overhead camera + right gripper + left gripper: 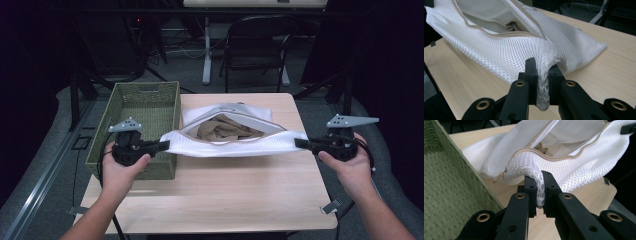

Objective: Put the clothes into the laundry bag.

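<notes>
A white mesh laundry bag [235,142] with a tan zipper edge hangs stretched between both grippers over the wooden table [225,200], its mouth open upward. Beige cloth [225,130] lies inside it. My left gripper [165,145] is shut on the bag's left end, beside the green basket; in the left gripper view its jaws pinch a fold of the mesh bag [539,188]. My right gripper [299,143] is shut on the bag's right end, and the right gripper view shows mesh [543,87] squeezed between its jaws.
A green woven basket [145,107] stands on the table's left side, close to my left hand. A dark folding chair [257,47] and a table leg stand beyond the far edge. Bare wood lies in front of the bag.
</notes>
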`<control>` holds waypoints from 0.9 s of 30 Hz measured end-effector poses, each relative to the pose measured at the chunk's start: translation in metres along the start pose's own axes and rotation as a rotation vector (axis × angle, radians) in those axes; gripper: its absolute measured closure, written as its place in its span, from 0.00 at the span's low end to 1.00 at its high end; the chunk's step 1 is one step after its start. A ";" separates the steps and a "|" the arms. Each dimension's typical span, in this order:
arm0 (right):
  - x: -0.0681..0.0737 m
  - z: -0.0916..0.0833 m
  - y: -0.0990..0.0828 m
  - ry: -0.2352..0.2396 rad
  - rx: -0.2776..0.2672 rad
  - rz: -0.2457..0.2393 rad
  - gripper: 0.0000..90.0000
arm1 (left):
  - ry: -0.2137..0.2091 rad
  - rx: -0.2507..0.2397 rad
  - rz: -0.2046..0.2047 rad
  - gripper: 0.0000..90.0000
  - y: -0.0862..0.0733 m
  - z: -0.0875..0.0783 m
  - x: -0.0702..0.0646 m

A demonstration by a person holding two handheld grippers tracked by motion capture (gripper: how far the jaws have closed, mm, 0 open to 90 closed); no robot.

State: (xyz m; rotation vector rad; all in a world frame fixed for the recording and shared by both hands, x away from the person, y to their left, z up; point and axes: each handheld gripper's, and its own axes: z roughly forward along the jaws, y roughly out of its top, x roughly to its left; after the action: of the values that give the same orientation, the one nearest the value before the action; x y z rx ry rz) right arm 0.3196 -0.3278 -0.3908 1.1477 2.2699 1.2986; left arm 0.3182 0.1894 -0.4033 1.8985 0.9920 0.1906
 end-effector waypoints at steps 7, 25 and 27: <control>0.009 0.004 -0.034 0.012 -0.010 0.020 0.91 | -0.018 -0.009 -0.017 0.93 -0.033 0.002 -0.006; 0.032 0.026 -0.127 0.011 0.024 0.072 0.86 | -0.008 0.047 -0.042 0.91 -0.123 0.025 -0.016; 0.036 0.028 -0.132 -0.002 0.020 0.070 0.85 | -0.003 0.058 -0.046 0.90 -0.131 0.027 -0.016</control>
State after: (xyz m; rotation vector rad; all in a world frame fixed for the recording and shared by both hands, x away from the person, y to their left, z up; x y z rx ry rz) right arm 0.2469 -0.3203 -0.5099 1.2456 2.2653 1.3022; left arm 0.2487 0.1881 -0.5184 1.9258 1.0479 0.1330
